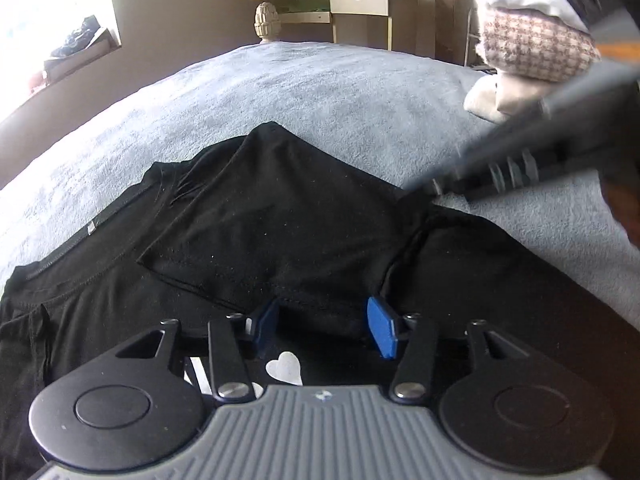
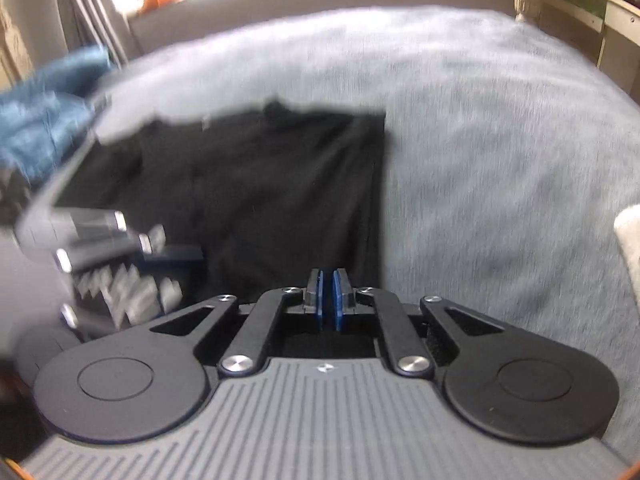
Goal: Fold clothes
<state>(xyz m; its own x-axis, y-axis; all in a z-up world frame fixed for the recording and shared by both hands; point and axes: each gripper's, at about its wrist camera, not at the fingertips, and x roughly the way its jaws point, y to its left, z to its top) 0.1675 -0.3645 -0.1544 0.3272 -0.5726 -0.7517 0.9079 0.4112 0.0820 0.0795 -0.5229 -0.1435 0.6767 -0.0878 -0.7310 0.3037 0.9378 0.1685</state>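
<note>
Left wrist view: black shirt point(image 1: 256, 216) on bed point(image 1: 320, 92)
Left gripper point(image 1: 322, 326): jaws apart, empty
Right gripper point(image 2: 328, 300): jaws nearly closed, holding nothing

One black garment point(image 1: 280, 216) is counted on one grey blanket point(image 1: 320, 92), bearing one white heart print point(image 1: 285, 366). Two grippers are counted: left gripper point(image 1: 324, 326), right gripper point(image 2: 327, 300). One checked bundle point(image 1: 532, 44) is recorded at the blanket's far right edge.

A grey fleece-covered bed point(image 1: 320, 92) carries a black shirt point(image 1: 260, 216) and a cream bundle point(image 1: 486, 100).
</note>
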